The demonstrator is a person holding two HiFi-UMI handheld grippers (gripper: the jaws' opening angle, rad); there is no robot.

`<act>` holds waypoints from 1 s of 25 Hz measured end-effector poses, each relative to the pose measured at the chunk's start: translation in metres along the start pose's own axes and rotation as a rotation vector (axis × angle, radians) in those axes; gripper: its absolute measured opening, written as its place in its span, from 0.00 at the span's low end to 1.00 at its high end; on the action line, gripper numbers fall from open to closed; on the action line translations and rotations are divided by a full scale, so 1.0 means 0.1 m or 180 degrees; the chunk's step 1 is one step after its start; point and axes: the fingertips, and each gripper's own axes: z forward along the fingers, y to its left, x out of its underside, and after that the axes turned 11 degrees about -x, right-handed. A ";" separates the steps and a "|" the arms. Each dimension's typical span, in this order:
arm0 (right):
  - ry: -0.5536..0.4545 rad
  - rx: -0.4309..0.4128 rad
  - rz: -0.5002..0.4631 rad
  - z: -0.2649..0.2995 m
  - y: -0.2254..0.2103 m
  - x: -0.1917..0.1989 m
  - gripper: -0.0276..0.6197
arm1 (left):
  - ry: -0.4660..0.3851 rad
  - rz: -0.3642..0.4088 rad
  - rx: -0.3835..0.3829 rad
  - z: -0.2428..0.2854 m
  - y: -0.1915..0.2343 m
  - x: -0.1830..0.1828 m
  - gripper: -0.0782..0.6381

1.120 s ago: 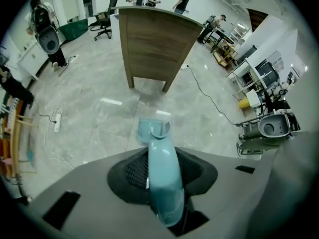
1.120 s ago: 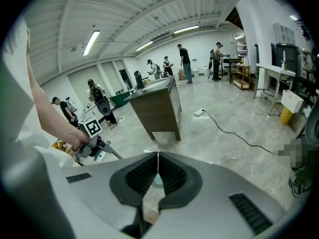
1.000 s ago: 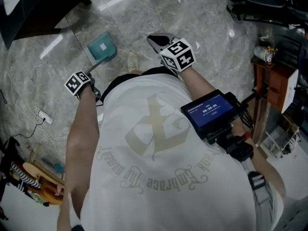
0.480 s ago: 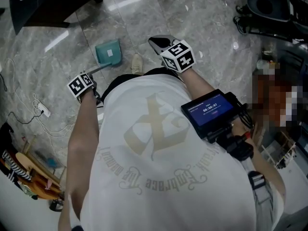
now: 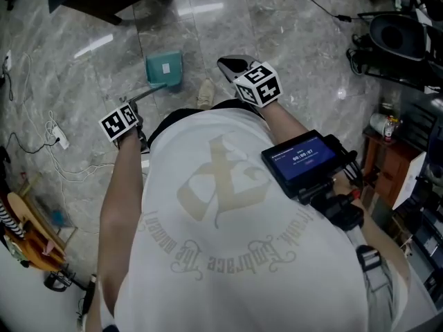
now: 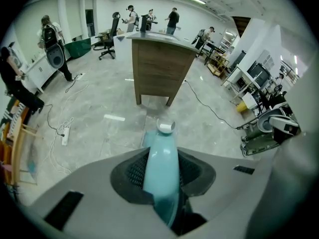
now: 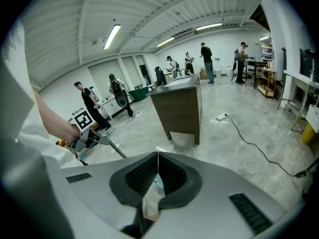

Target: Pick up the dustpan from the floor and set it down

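As the left tool (image 5: 136, 106), clamped on the pale teal handle (image 6: 161, 163), has risen, the teal plastic dustpan (image 5: 165, 70) seems lifted off the grey marble floor (image 5: 291, 40); setting down remains. The right tool (image 7: 155, 180) is closed, empty.

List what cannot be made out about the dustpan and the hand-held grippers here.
- Head view: whether the dustpan clears the floor; the camera looks steeply down.
- Left gripper view: the pan, mostly behind the handle and jaws.
- Head view: the left hand-held gripper's jaws, under its cube.
- Head view: the shoe, mostly behind the person's body.
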 end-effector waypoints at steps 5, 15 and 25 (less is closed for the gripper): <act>0.0060 -0.0122 -0.0142 0.18 0.22 -0.04 0.07 | -0.0233 0.0063 -0.0008 -0.24 0.15 -0.01 0.25; 0.0119 -0.0408 -0.0384 0.33 0.53 -0.33 0.07 | -0.0550 0.0000 -0.0078 -0.92 0.33 -0.05 0.25; 0.0203 -0.0661 -0.0602 0.60 1.01 -0.46 0.07 | -0.0675 -0.0156 -0.0106 -1.30 0.73 0.25 0.25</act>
